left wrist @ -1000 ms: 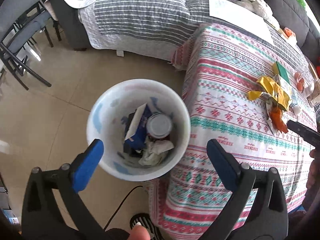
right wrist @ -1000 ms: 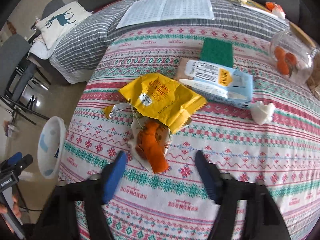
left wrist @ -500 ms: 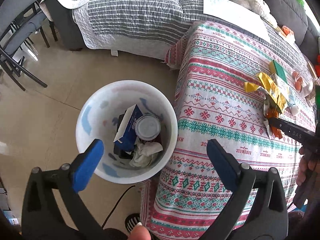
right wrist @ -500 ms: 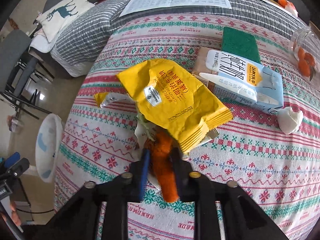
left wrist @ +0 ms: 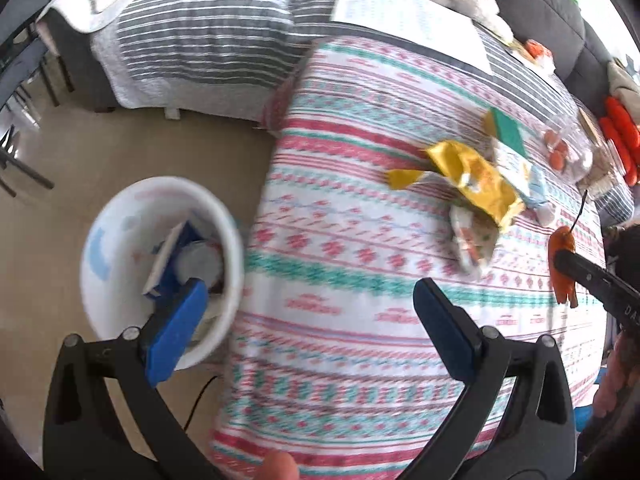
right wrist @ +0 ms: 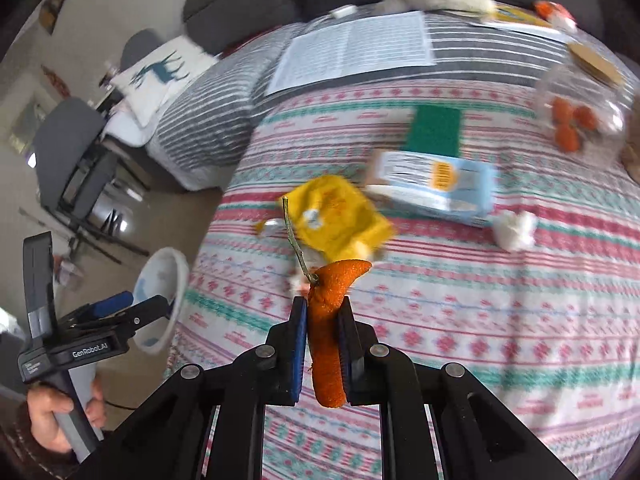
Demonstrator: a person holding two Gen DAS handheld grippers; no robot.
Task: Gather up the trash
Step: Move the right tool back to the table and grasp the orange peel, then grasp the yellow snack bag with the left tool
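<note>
My right gripper (right wrist: 322,312) is shut on an orange peel (right wrist: 330,320) with a green stem and holds it above the patterned tablecloth (right wrist: 480,320). The peel (left wrist: 560,264) also shows at the right of the left wrist view. A yellow snack bag (right wrist: 336,216), a light blue carton (right wrist: 436,188) and a white crumpled tissue (right wrist: 514,230) lie on the table. My left gripper (left wrist: 308,320) is open and empty over the table's edge. The white trash bucket (left wrist: 120,216) stands on the floor at its left, holding several pieces of trash.
A green sponge (right wrist: 434,128) and a clear jar with orange fruit (right wrist: 576,112) lie at the table's far side. A white wrapper (left wrist: 470,240) lies near the yellow bag. A grey striped sofa (left wrist: 208,48) stands behind. Chairs (right wrist: 76,168) stand at the left.
My right gripper closed on the orange peel and lifted it off the table. My left gripper swung right, from above the bucket toward the table.
</note>
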